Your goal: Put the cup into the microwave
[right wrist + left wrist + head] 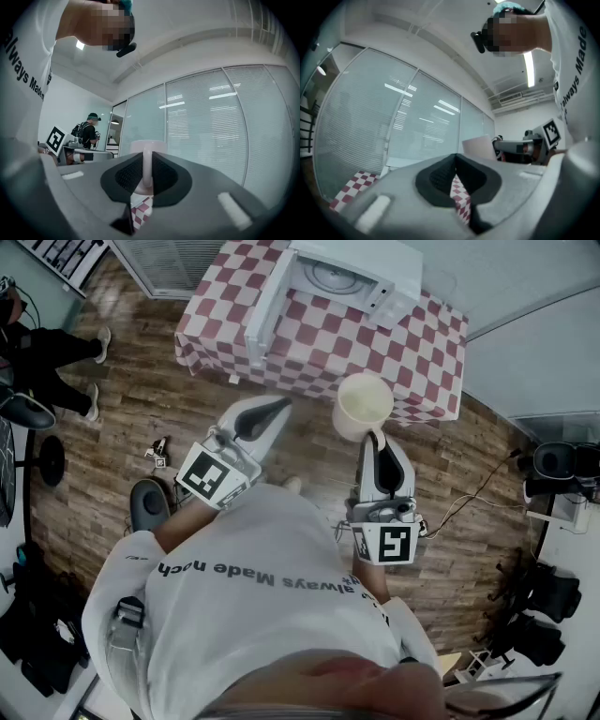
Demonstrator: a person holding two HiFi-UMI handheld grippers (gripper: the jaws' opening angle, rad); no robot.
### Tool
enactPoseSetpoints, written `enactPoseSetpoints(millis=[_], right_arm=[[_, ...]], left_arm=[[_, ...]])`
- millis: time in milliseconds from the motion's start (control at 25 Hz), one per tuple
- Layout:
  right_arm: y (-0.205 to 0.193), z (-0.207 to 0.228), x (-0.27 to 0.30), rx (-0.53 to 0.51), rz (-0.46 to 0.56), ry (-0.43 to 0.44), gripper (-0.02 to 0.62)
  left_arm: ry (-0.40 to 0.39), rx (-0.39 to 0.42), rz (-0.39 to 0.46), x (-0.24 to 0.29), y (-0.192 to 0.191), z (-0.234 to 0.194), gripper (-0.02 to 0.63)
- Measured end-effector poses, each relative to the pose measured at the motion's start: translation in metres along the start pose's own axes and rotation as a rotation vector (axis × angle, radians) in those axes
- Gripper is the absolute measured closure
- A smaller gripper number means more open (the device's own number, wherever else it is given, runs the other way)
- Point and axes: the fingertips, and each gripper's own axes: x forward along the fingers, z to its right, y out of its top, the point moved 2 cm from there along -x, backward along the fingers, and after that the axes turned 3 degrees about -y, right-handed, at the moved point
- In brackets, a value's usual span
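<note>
A cream cup (364, 404) hangs in the air in front of the checkered table (309, 357), upright with its mouth up. My right gripper (375, 439) is shut on its handle; in the right gripper view the thin white handle (147, 169) stands pinched between the black pads and the cup's rim (148, 146) shows above them. The white microwave (349, 276) sits on the table beyond the cup, its door (265, 307) swung open to the left. My left gripper (279, 406) is to the left of the cup, shut and empty. In the left gripper view the cup (478, 146) shows at the right.
A person (47, 352) stands on the wood floor at the far left near a round stool base (42, 462). Black gear and cables (558, 465) lie at the right. Glass walls with blinds (211, 126) stand behind the table. Another person (90, 129) stands in the background.
</note>
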Motion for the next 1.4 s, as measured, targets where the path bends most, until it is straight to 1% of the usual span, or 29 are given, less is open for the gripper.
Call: enactPoseSetpoints(millis=[200, 520, 880, 1080, 1200, 1400], right_arm=[[0.001, 0.004, -0.001, 0.007, 0.01, -0.002, 0.558], [0.001, 0.015, -0.013, 0.028, 0.029, 0.006, 0.558], [0.001, 0.045, -0.034, 0.041, 0.043, 0.012, 0.558], [-0.002, 0.061, -0.05, 0.037, 0.049, 0.024, 0.558], [-0.001, 0.068, -0.054, 0.023, 0.055, 0.028, 0.558], [-0.001, 0.076, -0.05, 0.031, 0.055, 0.036, 0.558]], left_arm=[[-0.001, -0.004, -0.001, 0.004, -0.001, 0.002, 0.601], [0.0, -0.005, -0.006, 0.012, -0.004, 0.016, 0.603], [0.013, 0.001, -0.017, 0.036, -0.009, 0.042, 0.601], [0.022, 0.007, -0.005, 0.049, -0.011, 0.06, 0.603], [0.029, 0.003, 0.002, 0.056, -0.011, 0.063, 0.603], [0.028, -0.002, -0.009, 0.066, -0.015, 0.063, 0.603]])
